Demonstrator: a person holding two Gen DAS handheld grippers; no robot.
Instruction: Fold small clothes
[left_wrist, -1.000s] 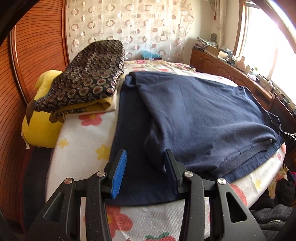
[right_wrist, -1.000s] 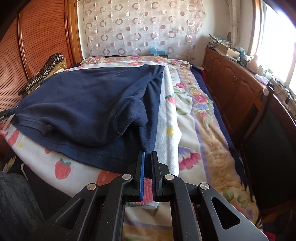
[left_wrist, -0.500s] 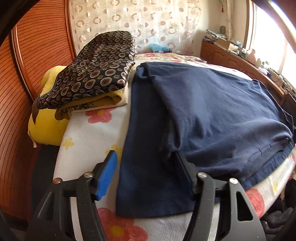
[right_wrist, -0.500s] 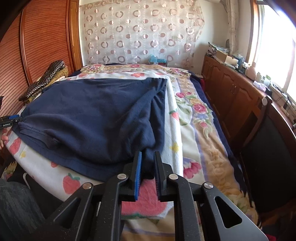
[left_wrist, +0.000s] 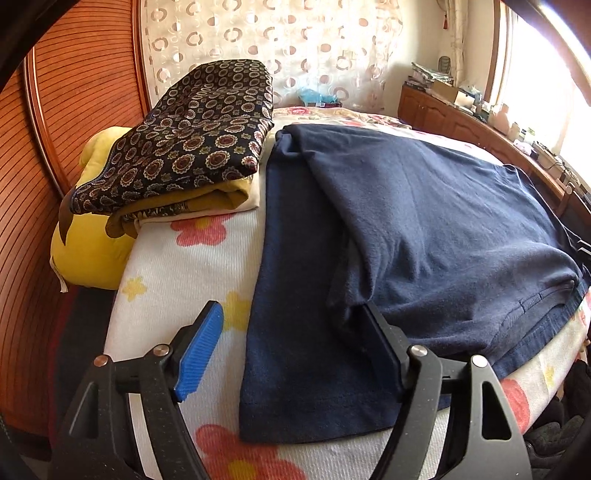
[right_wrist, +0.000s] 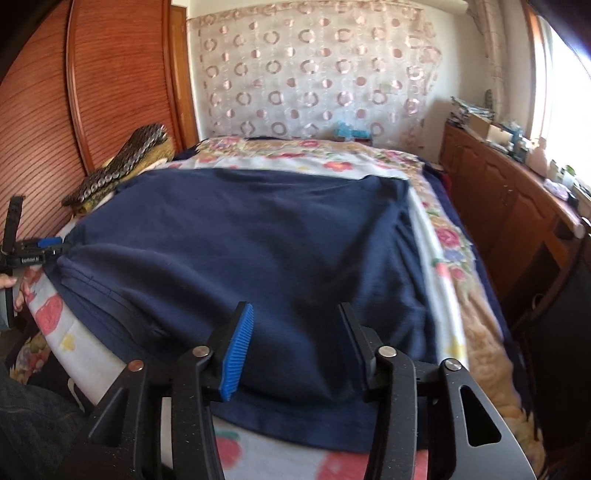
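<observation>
A navy garment (left_wrist: 424, 221) lies spread on the flowered blanket (left_wrist: 177, 266), its sides folded in over the middle. My left gripper (left_wrist: 291, 332) sits at the garment's near left edge. Its jaws are opening, with flat navy cloth lying between them and neither pad pressing on it. In the right wrist view the same garment (right_wrist: 258, 240) fills the bed. My right gripper (right_wrist: 295, 332) hovers at its near edge, jaws opening, the cloth beneath them untouched. The left gripper (right_wrist: 33, 251) shows at the far left edge of that view.
A folded stack of patterned dark cloth (left_wrist: 192, 140) rests on a yellow pillow (left_wrist: 85, 251) beside the wooden headboard (left_wrist: 74, 92). A wooden cabinet (right_wrist: 498, 206) with clutter runs along the window side. A hand (right_wrist: 9, 286) holds the left gripper.
Both grippers have opened wide. The right one let go of the navy fold it pinched and slid left over the garment. The left one stayed in place.
</observation>
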